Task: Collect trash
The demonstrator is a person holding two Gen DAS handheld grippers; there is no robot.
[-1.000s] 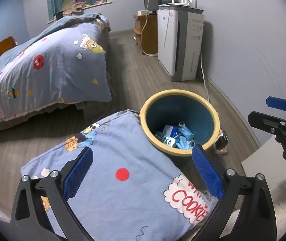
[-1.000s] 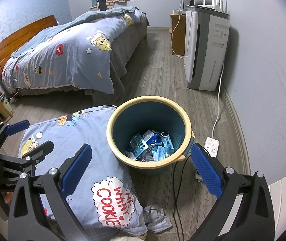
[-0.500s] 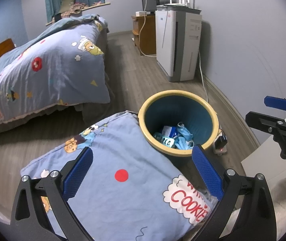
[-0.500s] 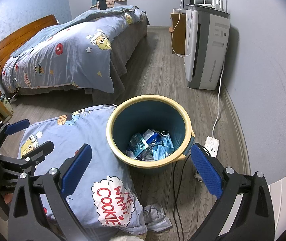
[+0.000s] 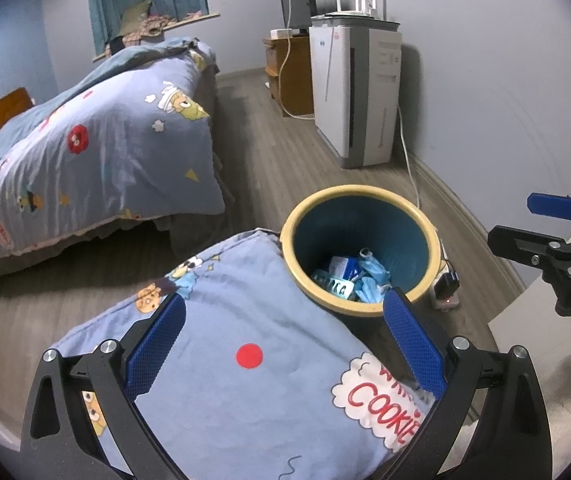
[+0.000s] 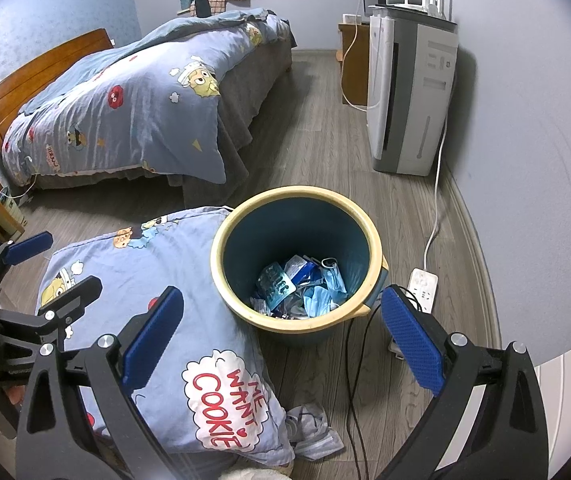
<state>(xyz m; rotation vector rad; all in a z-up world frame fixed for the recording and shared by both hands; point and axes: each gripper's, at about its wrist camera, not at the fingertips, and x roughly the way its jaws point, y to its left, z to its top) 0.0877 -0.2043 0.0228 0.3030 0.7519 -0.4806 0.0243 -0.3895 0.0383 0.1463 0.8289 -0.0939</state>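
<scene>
"ME WANT COOKIE" pillow [image 6: 221,400] beside bin [image 6: 365,224]

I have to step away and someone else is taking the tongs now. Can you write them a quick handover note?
Left tongs: open, empty, over the pillow.
Right tongs: open, empty, above the bin.
Done: masks and wrappers lie in the bin.
Left: a crumpled mask on the floor at the pillow's corner, in front of the bin. Mind the cable beside it.
</scene>
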